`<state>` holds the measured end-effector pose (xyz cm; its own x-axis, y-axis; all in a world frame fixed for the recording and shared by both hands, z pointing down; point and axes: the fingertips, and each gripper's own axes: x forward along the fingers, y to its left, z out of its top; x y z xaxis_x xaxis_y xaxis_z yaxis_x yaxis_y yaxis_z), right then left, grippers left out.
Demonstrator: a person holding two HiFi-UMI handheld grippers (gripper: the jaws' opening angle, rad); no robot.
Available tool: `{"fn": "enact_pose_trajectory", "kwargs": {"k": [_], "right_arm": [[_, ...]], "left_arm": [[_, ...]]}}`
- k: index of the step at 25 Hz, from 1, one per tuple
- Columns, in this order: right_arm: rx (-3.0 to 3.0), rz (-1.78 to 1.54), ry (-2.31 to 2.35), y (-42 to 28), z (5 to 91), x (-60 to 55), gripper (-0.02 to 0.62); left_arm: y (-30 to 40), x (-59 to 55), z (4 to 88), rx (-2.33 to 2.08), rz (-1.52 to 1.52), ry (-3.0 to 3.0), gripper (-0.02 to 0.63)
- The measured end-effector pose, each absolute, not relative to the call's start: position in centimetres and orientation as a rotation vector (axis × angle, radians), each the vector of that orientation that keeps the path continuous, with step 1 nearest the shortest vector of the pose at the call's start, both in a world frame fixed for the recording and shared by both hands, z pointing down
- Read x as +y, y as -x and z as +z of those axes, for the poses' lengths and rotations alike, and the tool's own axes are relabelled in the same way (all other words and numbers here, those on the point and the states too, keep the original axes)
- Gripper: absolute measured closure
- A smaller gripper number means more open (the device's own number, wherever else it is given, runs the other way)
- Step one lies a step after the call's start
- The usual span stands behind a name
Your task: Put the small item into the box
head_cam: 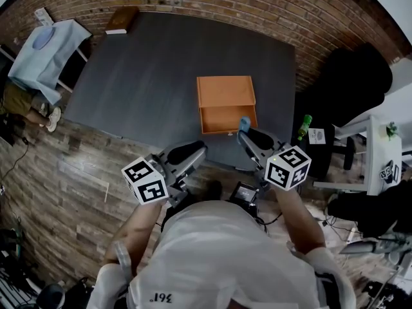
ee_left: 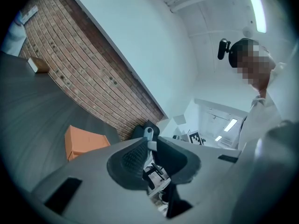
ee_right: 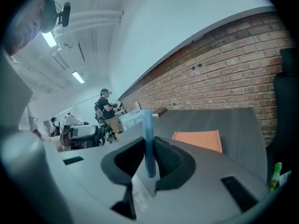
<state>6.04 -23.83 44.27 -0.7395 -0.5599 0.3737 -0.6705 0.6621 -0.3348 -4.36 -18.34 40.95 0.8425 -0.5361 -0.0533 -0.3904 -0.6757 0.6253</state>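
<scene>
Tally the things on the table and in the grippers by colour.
Orange: 1, the box
Brown: 1, the flat block at the far corner of the table
Blue: 1, the small item in the right gripper
Total: 3

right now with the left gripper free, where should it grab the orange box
Probably the left wall of the open box, coming from the left gripper's own side: that thin upright edge fits between open jaws, and it leaves the opening clear for the right gripper with its blue stick.
</scene>
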Motion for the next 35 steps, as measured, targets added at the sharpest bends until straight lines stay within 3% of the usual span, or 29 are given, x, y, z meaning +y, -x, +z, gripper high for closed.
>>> {"fn": "enact_pose_trajectory", "kwargs": {"k": [25,35], "right_arm": [[-2.401,0.543,-0.887,-4.6,51.9,-29.9,0.517],[-2.251,0.648,-0.812,-4.3,58.6,-32.0,0.517]], "left_arm": [[4.0,-25.2,48.8,-0.804,-0.001,-2.435,0.561],[3.6,-26.8,53.5,-0.787,0.07,-2.348,0.56]]}}
